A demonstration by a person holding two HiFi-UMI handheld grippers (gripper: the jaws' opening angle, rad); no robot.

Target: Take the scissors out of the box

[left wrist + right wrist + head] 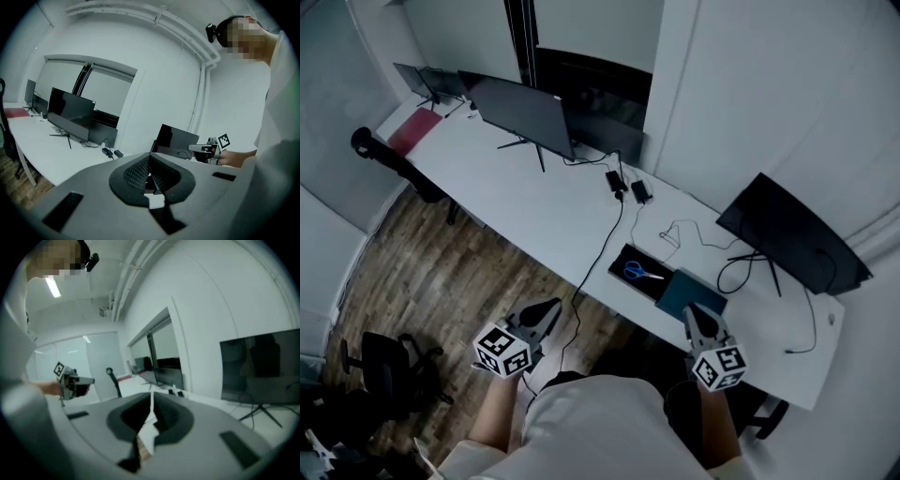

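Blue-handled scissors (636,272) lie in an open black box (619,262) near the front edge of the long white desk (534,202). A dark teal lid (689,293) rests against the box's right side. My left gripper (551,307) hangs off the desk's front edge, left of the box, with its jaws together and nothing in them. My right gripper (692,312) is just in front of the teal lid, shut and empty. In the left gripper view the left gripper (150,159) points over the desk. The right gripper (151,397) shows closed jaws in its own view.
Two dark monitors (525,112) (792,234) stand on the desk, with cables and power adaptors (623,185) between them. A red folder (414,127) lies at the far left end. A black office chair (380,370) stands on the wooden floor at lower left.
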